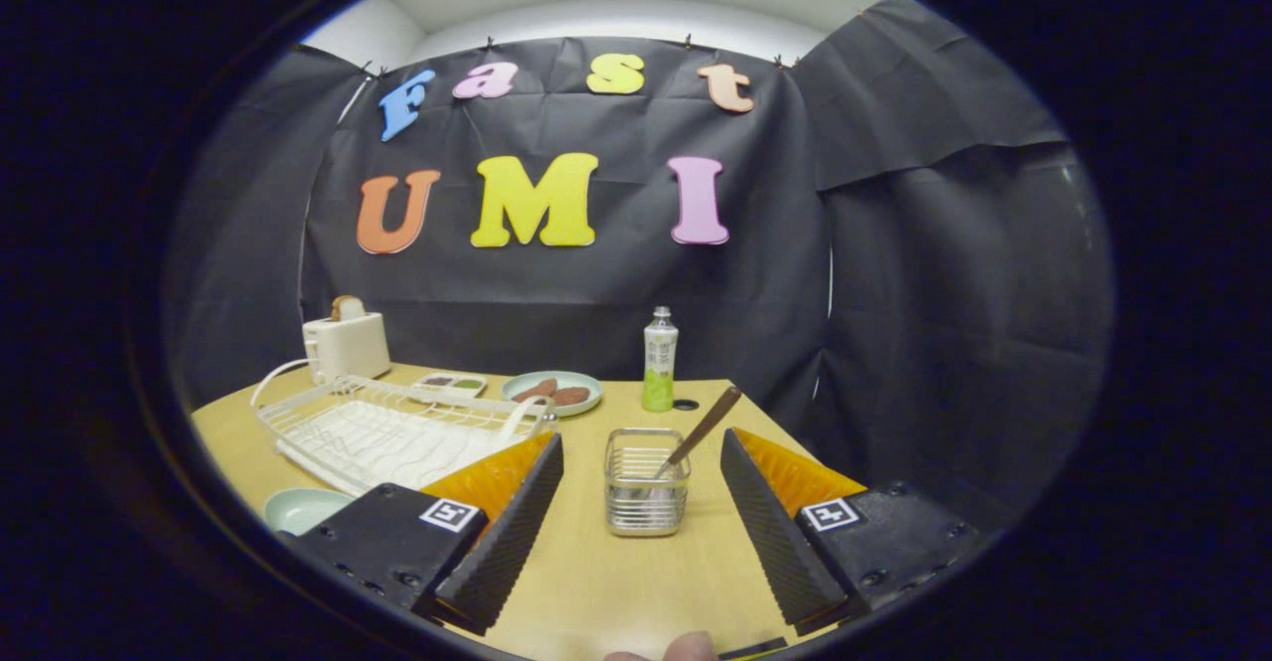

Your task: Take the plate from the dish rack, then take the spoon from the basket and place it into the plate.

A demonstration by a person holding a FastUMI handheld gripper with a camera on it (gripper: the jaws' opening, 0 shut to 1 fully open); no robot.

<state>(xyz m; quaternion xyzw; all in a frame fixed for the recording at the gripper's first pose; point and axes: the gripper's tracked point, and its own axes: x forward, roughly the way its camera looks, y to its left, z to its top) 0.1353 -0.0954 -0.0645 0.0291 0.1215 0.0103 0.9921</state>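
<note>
Tongs [641, 452]: spread wide apart, gripping nothing; both fingers hover above the counter, one on either side of the basket without touching it
Basket [647, 487]: small wire basket standing upright on the counter between the two fingertips, slightly ahead of them
Spoon [699, 434]: sits in the basket, bowl end down inside the wires; its brown handle leans up and away toward the right finger, clear of it
Plate [301, 508]: pale green, lying flat on the counter just beside the near corner of the dish rack, partly hidden behind the left finger's body
Dish rack [397, 427]: white wire rack on a white tray, to the left of the basket, beyond the left finger; its slots look bare
Counter [596, 572]: light wood; carries everything here
Toaster [346, 343]: cream-coloured, behind the dish rack near the wall, a slice of bread standing up out of it
Far plate [552, 392]: round, pale, holding two reddish-brown pieces of food; beyond the dish rack
Small tray [449, 383]: flat, with darker and green patches; between the toaster and the far plate
Bottle [659, 361]: upright, green drink, white cap; beyond the basket, near the wall
Fingertip [691, 647]: a person's, at the near edge below the tongs
</note>
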